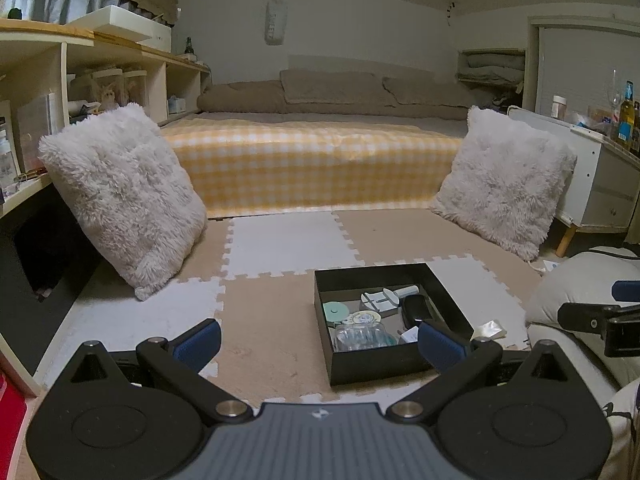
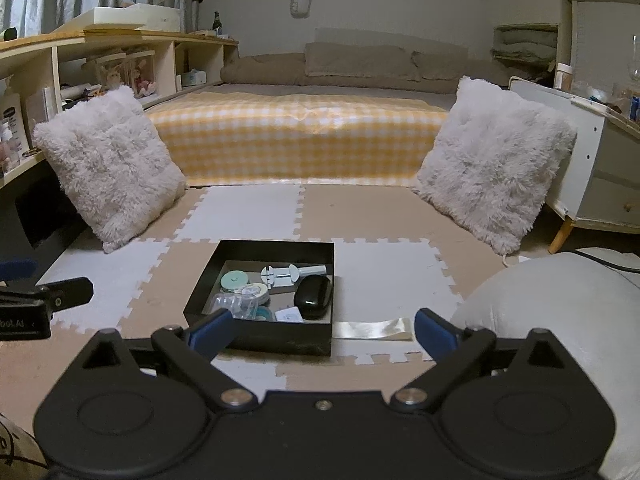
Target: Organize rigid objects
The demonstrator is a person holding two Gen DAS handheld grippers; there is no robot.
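Note:
A black open box (image 1: 448, 296) (image 2: 316, 250) sits on the foam puzzle mat. Inside lie a black glossy case (image 2: 313, 297) (image 1: 416, 309), a mint round tin (image 2: 234, 280) (image 1: 335, 312), a patterned round tin (image 2: 253, 291), a white plastic tool (image 2: 288, 273) (image 1: 386, 296) and a clear plastic piece (image 2: 232, 302) (image 1: 356, 336). My left gripper (image 1: 318, 342) stands open near the box's front left, nothing between its fingers. My right gripper (image 2: 322, 332) is open wide in front of the box, holding nothing.
A shiny flat wrapper (image 2: 374, 329) (image 1: 490, 329) lies on the mat right of the box. Two fluffy white cushions (image 2: 108, 160) (image 2: 496, 152) lean at either side before a yellow checked mattress (image 2: 296, 136). A person's pale-clothed knee (image 2: 560, 320) is at the right. Shelves (image 1: 36, 92) line the left.

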